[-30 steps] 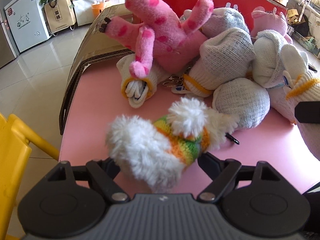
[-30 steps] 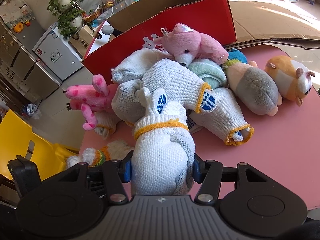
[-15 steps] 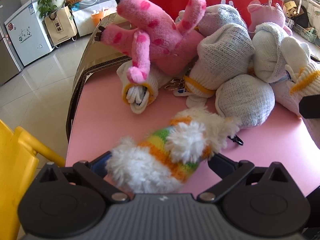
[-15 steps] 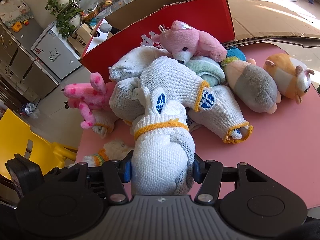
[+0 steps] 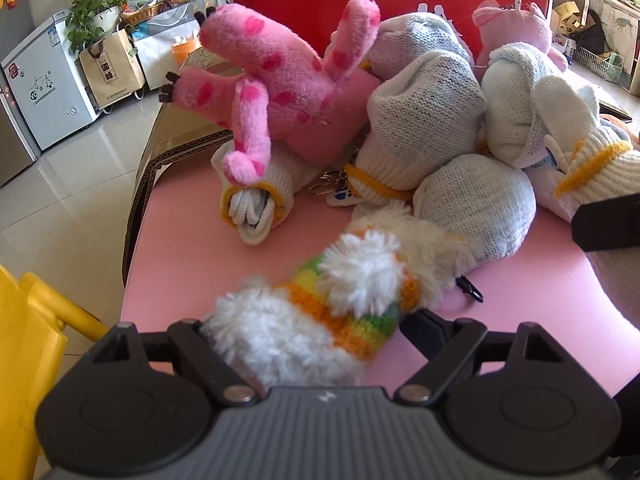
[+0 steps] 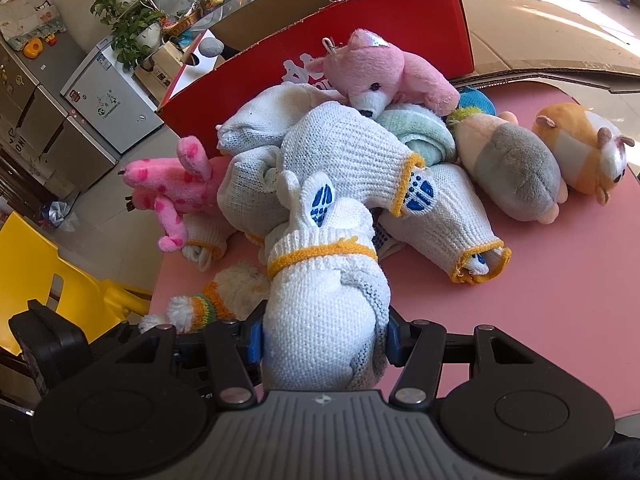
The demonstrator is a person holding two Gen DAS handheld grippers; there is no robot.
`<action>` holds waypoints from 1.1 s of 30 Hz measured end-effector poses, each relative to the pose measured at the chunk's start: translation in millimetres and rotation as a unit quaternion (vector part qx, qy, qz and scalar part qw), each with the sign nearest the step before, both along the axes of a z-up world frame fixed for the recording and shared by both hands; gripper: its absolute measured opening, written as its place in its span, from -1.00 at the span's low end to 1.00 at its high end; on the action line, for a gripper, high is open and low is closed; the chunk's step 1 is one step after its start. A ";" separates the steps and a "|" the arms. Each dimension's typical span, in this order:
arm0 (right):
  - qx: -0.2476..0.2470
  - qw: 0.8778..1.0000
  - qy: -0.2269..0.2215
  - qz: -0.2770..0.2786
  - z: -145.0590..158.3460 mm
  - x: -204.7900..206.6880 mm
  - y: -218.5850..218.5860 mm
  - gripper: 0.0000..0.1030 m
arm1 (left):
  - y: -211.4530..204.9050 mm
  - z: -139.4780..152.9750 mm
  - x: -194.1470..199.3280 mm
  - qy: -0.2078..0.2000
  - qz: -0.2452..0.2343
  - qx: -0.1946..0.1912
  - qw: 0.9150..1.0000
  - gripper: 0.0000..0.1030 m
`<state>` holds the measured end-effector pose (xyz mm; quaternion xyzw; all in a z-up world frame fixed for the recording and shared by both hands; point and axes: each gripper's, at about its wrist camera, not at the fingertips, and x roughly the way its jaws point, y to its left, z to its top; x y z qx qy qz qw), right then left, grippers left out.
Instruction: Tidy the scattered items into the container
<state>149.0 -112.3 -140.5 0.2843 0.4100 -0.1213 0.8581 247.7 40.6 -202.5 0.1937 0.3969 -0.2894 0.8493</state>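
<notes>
Left side first: my left gripper (image 5: 304, 332) had popped wide around the fluffy white toy (image 5: 320, 312) with the rainbow band a moment ago, and now the jaws are closing back in on it. The toy has slid deeper between the fingers since a second ago and lies slanted on the pink table (image 5: 192, 264), but I can't tell yet whether the pads are actually biting — looks more like a re-grip in progress than a solid hold.

Middle of the table, the pile hasn't budged: the spotted pink plush (image 5: 280, 92) leans on the rolled gloves, right in front of the red box (image 6: 400, 36).

Right side: my right gripper (image 6: 324, 344) stays clamped on the rolled white glove (image 6: 324, 320) with the yellow cuff, same spot as before, just waiting.

So my read — once the left closes properly, both hands have a load and can head for the box, which sits open behind the heap.
</notes>
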 end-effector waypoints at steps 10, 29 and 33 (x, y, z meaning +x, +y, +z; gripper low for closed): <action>-0.009 1.000 -0.001 -0.002 1.3 -1.7 0.0 0.08 | 12.0 18.8 -4.9 0.025 0.036 -0.040 0.998 0.60; -0.004 1.000 0.001 -0.013 2.9 -9.1 -5.9 0.08 | 30.2 19.5 -6.8 0.049 0.054 -0.068 0.995 0.99; 0.001 1.000 0.002 -0.014 2.2 -8.0 -5.6 0.08 | 16.8 12.4 -8.8 0.032 0.029 -0.043 0.998 0.99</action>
